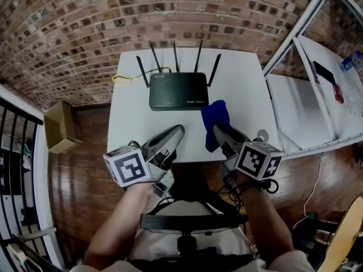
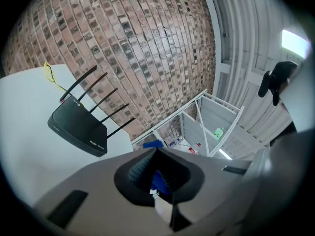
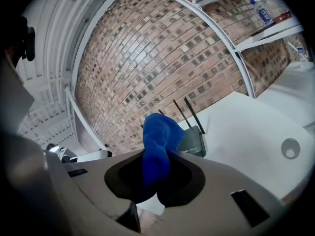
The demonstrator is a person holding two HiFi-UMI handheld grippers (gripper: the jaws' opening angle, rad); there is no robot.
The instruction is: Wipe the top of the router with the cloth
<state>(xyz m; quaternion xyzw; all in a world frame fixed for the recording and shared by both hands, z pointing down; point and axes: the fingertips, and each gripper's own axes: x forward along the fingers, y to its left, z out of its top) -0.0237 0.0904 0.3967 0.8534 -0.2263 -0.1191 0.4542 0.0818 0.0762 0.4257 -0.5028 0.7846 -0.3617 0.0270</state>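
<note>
Before a brick wall, over the white square worktop, grips the bunched blue cloth in the right gripper's clamped fingers just beside the flat black router, holds the left gripper's fingers together, empty, and risks snagging the thin antennas.

The right gripper had its fingers pinched on the blue cloth, which stood bunched above them. Behind it, the black router sat on the white worktop, antennas raised before a brick wall.
</note>
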